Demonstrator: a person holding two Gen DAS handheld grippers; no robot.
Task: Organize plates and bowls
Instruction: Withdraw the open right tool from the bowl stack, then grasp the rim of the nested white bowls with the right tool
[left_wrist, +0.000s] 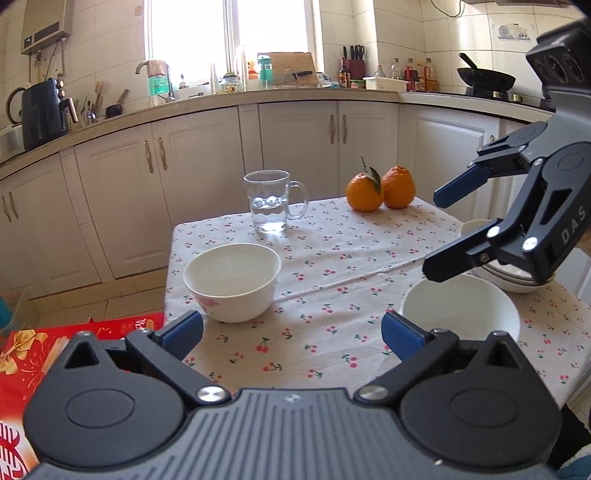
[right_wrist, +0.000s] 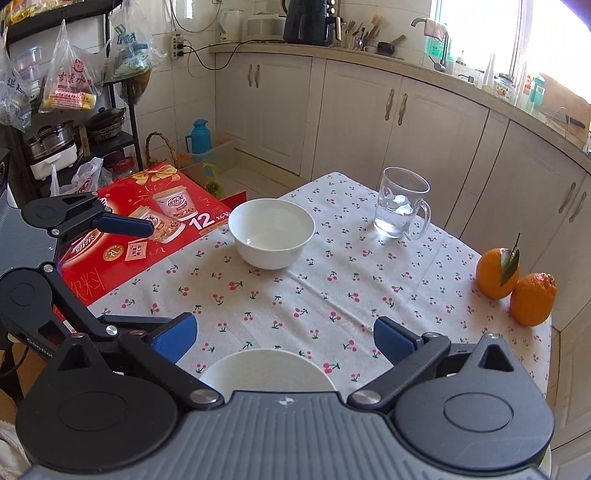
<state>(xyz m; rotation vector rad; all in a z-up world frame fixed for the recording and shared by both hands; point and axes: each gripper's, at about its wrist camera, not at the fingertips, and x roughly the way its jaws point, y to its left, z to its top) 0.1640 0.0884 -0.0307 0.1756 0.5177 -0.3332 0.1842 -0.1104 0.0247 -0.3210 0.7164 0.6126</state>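
Two white bowls sit well apart on the surface (left_wrist: 332, 258): the flower-printed bowl (left_wrist: 232, 281) at its left side, the plain bowl (left_wrist: 460, 312) nearer the right, just beside a stack of plates (left_wrist: 513, 282). They look unsorted, likely awaiting stacking. The left tool (left_wrist: 291, 332) hangs between the bowls, fingers wide apart, empty. The right tool (left_wrist: 439, 232) hovers over the plain bowl, spread wide, gripping nothing. A cherry-print cloth covers the surface, bearing a glass mug (left_wrist: 271, 201) and two oranges (left_wrist: 380, 188); kitchen cabinets (left_wrist: 295, 147) stand behind.
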